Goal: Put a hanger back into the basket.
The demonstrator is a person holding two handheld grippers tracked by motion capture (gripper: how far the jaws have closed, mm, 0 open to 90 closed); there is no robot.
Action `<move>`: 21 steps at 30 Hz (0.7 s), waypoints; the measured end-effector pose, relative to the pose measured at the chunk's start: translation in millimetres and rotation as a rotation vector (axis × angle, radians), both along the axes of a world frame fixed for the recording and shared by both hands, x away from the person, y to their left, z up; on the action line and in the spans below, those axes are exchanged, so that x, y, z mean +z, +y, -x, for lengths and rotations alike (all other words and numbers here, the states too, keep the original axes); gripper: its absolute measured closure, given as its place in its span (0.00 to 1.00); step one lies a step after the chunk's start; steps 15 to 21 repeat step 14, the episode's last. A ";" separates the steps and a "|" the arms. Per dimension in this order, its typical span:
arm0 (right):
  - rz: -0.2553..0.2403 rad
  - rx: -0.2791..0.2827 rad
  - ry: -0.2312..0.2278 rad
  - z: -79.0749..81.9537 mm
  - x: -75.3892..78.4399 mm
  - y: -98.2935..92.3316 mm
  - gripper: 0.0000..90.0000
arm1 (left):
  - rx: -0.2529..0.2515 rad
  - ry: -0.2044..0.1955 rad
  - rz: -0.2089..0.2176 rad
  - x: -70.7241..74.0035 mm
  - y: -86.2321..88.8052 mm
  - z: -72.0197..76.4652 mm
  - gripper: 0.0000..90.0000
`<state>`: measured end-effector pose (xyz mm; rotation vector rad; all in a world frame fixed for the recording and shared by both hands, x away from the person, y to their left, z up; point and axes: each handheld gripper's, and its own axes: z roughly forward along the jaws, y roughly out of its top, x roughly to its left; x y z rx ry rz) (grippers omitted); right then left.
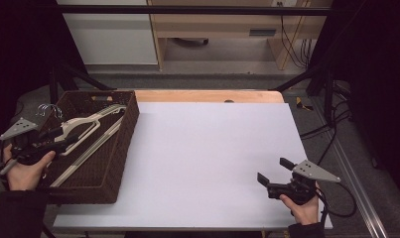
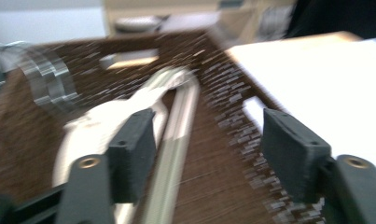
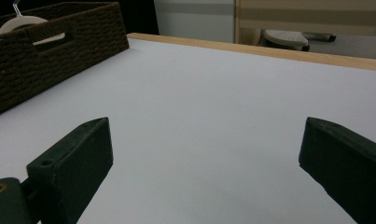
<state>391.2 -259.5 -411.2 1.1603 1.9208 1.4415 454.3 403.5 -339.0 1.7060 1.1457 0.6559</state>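
A: L gripper [image 1: 48, 134] status?
B: Jaws apart, nothing between them. It's over the wicker basket [image 1: 120, 163], just by the white hangers [image 1: 88, 131] lying inside. Looks like I've dropped one off.
A: R gripper [image 1: 274, 173]?
B: Wide, empty, over the white tabletop [image 1: 202, 158], well right of the basket. Next: back the L clear of the rim w/o snagging hooks.
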 end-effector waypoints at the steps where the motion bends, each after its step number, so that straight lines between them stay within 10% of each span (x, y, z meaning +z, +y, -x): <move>1: -0.001 -0.001 0.000 0.1 0.0 -0.1 0.04 | -0.020 -0.011 0.006 1.1 -7.3 3.4 0.33; 10: -0.003 0.004 -0.004 0.5 0.4 -1.5 0.04 | -0.186 -0.082 0.044 5.5 -75.0 25.7 0.07; 21: -0.010 0.005 -0.005 1.1 1.3 -2.4 0.04 | -0.228 -0.086 0.057 2.6 -87.1 30.3 0.06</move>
